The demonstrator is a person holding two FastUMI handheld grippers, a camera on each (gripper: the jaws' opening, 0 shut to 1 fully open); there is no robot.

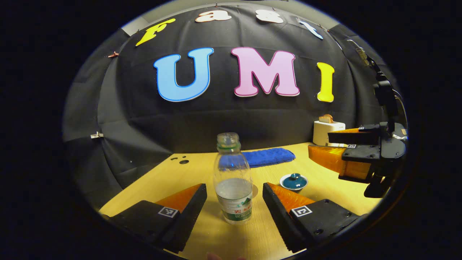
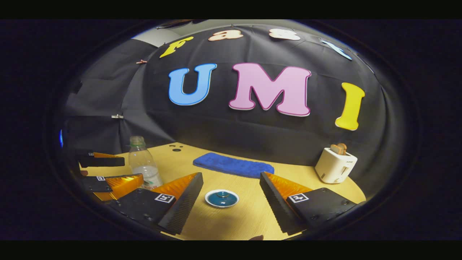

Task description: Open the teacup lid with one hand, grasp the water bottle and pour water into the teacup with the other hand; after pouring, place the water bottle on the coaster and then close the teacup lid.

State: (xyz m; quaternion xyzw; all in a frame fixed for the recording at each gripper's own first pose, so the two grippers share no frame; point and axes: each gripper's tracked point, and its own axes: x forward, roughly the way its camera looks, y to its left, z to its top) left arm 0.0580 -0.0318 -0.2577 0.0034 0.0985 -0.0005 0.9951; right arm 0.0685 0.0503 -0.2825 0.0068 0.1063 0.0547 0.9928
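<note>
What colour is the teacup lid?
Dark teal, on a paler-rimmed teacup; the teacup lid shows best in the right gripper view.

Wooden table [image 2: 231, 224], water bottle [image 1: 234, 180] (uncapped), lidded teacup [image 2: 222, 198], blue cloth [image 2: 232, 165], toaster [image 2: 335, 165]

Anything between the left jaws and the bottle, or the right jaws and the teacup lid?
Nothing visible. The water bottle stands upright between the open left gripper jaws, bare table in the gap. The lidded teacup sits ahead of the open right gripper, path clear.
</note>
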